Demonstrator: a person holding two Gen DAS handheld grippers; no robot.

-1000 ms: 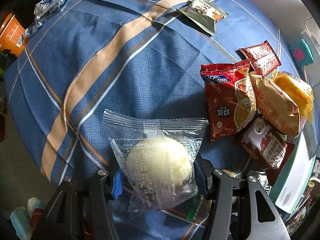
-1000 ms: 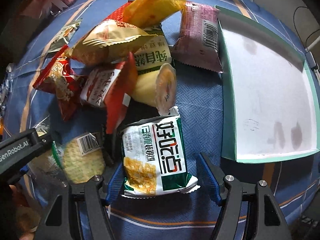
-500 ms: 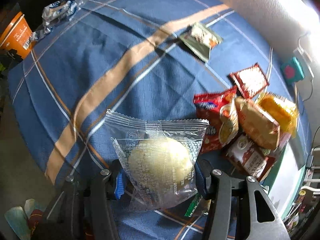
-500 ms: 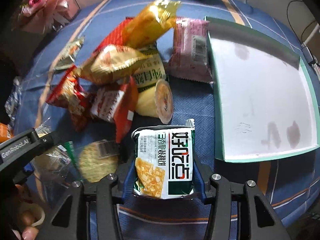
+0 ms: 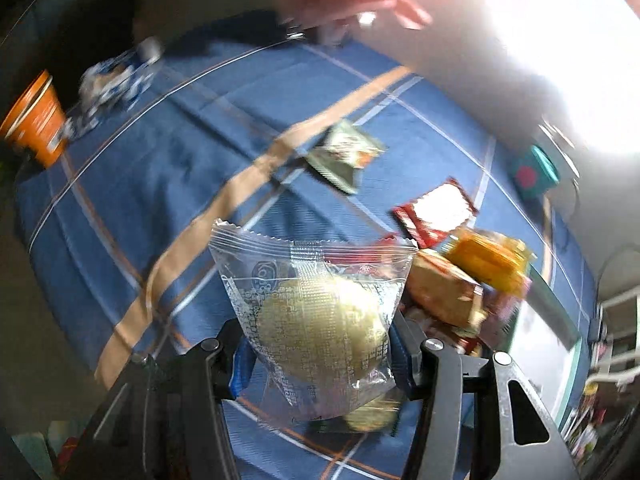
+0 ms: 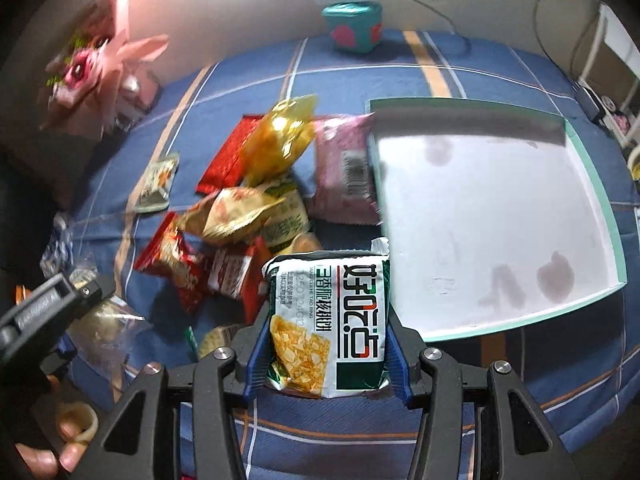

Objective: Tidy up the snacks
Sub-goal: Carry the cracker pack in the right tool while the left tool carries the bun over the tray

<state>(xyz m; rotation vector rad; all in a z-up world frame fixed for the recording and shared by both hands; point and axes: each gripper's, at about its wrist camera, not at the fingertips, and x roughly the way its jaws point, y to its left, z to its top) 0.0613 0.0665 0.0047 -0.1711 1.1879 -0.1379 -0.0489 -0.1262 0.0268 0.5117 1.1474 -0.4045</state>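
My left gripper (image 5: 320, 354) is shut on a clear bag with a pale round bun (image 5: 320, 320), held above the blue cloth. My right gripper (image 6: 326, 354) is shut on a white and green biscuit pack (image 6: 328, 320), lifted just left of the white tray with the teal rim (image 6: 576, 160). A heap of snack packs (image 6: 248, 216) lies left of the tray; it also shows in the left wrist view (image 5: 460, 280). The left gripper with its bag shows at the left edge of the right wrist view (image 6: 60, 312).
A green packet (image 5: 344, 156) lies alone on the cloth. An orange cup (image 5: 34, 124) and a blue-white wrapper (image 5: 116, 84) sit at the far left edge. A teal box (image 6: 352, 28) and pink flowers (image 6: 96, 68) stand by the wall.
Both grippers have risen with their packs, so the table looks farther away. The right gripper closed on the biscuit pack and lifted it off the cloth.
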